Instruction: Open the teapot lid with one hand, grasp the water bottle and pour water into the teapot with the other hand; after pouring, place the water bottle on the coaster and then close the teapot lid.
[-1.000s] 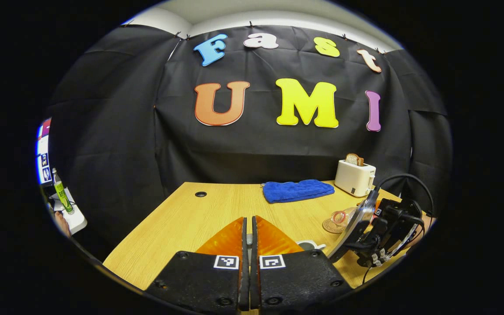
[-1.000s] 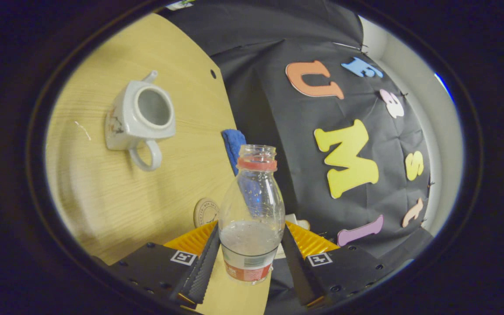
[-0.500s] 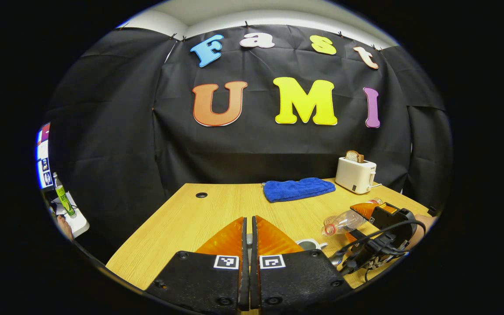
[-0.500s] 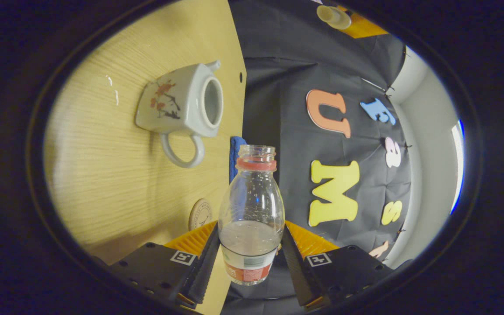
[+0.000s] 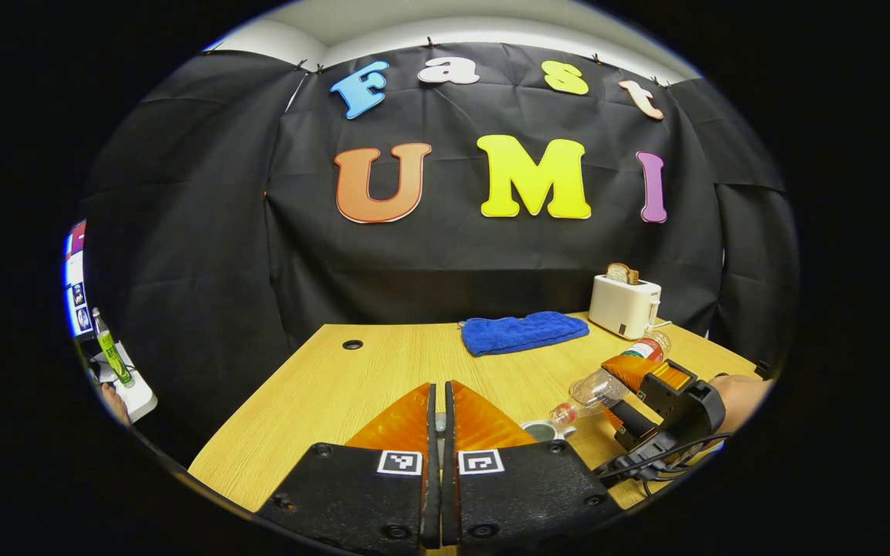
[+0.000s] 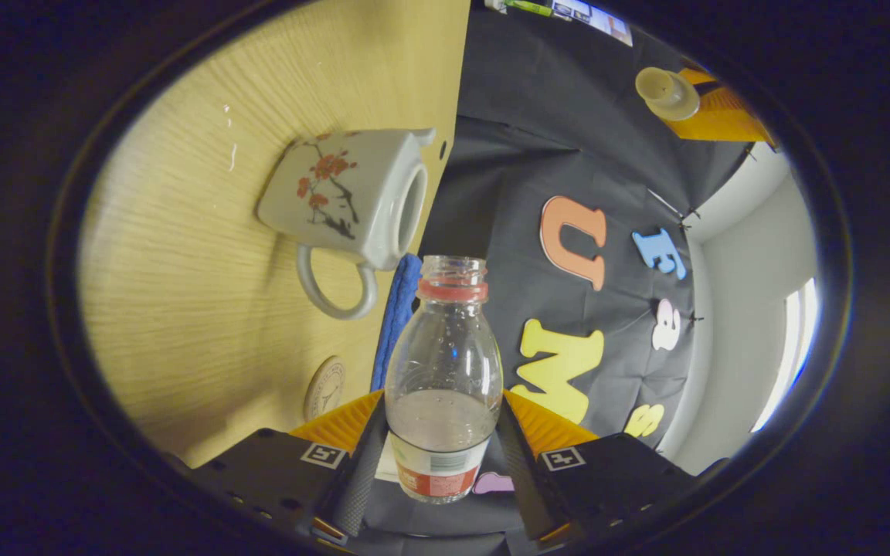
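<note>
Your right gripper [image 6: 439, 440] pinches the bottle [image 6: 443, 386] low on its labelled body, tipped toward the open teapot [image 6: 348, 199] on the desk [image 6: 182, 309]; judged light, thin-walled and slick, so squeeze gently, while your left gripper [image 5: 436, 421], pressed together, holds the lid [image 6: 667, 93].

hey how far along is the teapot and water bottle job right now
Done: the teapot stands open, and its lid is held up in the left gripper. In hand: the right gripper grips the uncapped water bottle, tilted with its mouth toward the teapot opening; no stream of water is visible. Left: finish pouring, stand the bottle on the coaster, then put the lid back.
</note>
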